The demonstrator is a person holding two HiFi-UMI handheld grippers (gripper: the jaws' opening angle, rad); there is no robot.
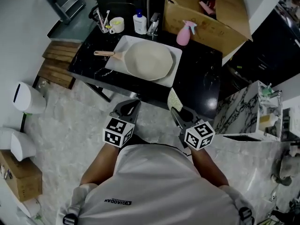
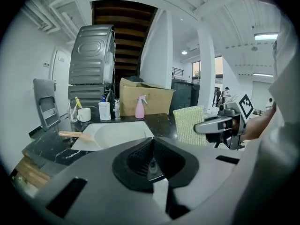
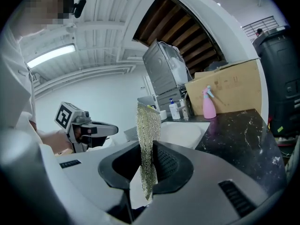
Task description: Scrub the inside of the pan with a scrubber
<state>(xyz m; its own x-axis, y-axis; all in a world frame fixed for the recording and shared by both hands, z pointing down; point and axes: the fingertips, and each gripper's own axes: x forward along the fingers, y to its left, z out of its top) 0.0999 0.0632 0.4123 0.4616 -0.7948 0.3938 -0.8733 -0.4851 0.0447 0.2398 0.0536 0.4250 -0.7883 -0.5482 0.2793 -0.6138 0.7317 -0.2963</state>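
Observation:
A cream pan point(image 1: 149, 60) with a wooden handle point(image 1: 105, 53) lies on a white tray point(image 1: 174, 75) on the black marble table, a short way ahead of both grippers. My right gripper point(image 1: 175, 111) is shut on a flat yellow-green scrubber point(image 1: 174, 99), which stands upright between its jaws point(image 3: 148, 139). My left gripper point(image 1: 133, 105) is shut with nothing in it, level with the right one and short of the table's near edge. From the left gripper view the pan point(image 2: 123, 132) lies ahead, with the scrubber point(image 2: 189, 124) to its right.
Along the back of the table stand an open cardboard box point(image 1: 206, 18), a pink spray bottle point(image 1: 185, 33), a white soap bottle point(image 1: 139, 23) and a mug with brushes point(image 1: 115, 25). Wooden steps point(image 1: 57, 64) lie left, a marble cabinet point(image 1: 246, 109) right.

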